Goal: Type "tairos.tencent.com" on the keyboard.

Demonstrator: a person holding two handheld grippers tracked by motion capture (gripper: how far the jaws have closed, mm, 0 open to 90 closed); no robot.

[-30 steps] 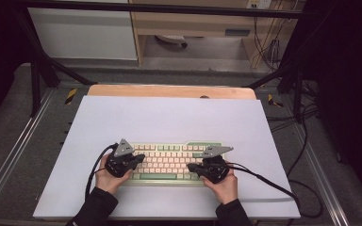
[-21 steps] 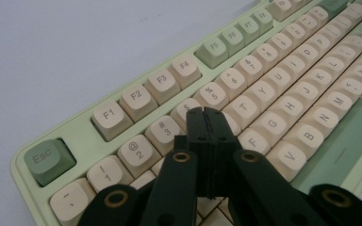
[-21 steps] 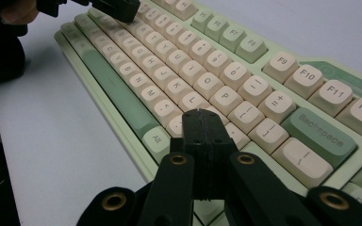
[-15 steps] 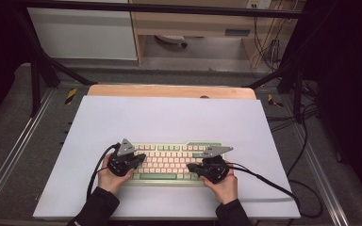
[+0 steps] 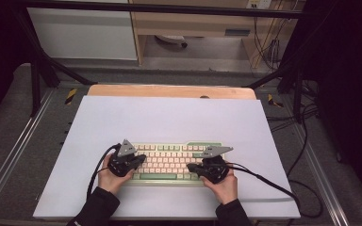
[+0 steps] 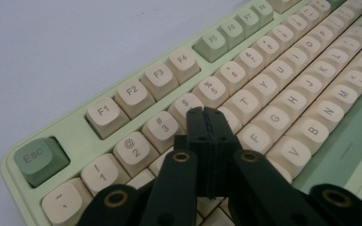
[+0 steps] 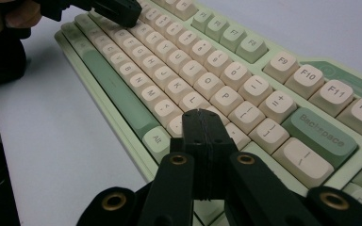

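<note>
The white table top [image 5: 169, 117] lies bare far of the keyboard [image 5: 172, 160] and to its left and right — open room to pass. At the near edge, the keyboard and both forearms crowd the way — left gripper [image 5: 140, 161] and right gripper [image 5: 192, 167] sit over its two ends.

Wooden table [image 5: 169, 90] with a bare strip along the far edge, covered by a white sheet [image 5: 169, 122]. Lying flat on the sheet near the front edge, roughly centred: a pale green keyboard [image 5: 172, 162] with cream and green keys.
</note>
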